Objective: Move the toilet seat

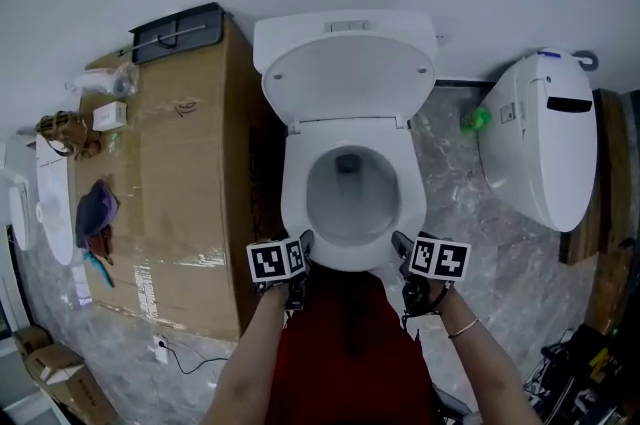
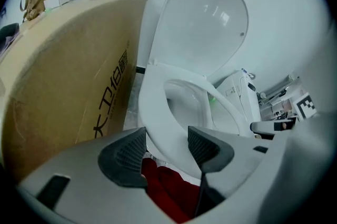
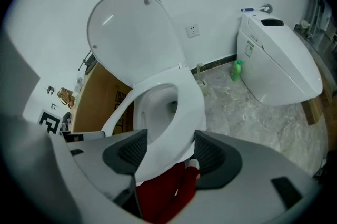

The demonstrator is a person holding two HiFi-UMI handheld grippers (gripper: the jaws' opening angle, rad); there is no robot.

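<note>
A white toilet stands against the wall with its lid (image 1: pixel 345 78) raised and leaning back. The toilet seat (image 1: pixel 293 203) rings the bowl. My left gripper (image 1: pixel 303 248) is at the seat's front left, my right gripper (image 1: pixel 401 247) at its front right. In the left gripper view the jaws of the left gripper (image 2: pixel 167 146) straddle the front rim of the seat (image 2: pixel 155 112), pads on both sides. The right gripper (image 3: pixel 171 149) clasps the seat (image 3: pixel 189 107) the same way. I cannot tell whether the seat rests on the bowl.
A large cardboard box (image 1: pixel 170 173) stands close on the toilet's left, with a black tray (image 1: pixel 180 31) and small items on top. A second white toilet (image 1: pixel 545 143) and a green bottle (image 1: pixel 478 120) are at the right. The person's red garment (image 1: pixel 345 353) fills the near side.
</note>
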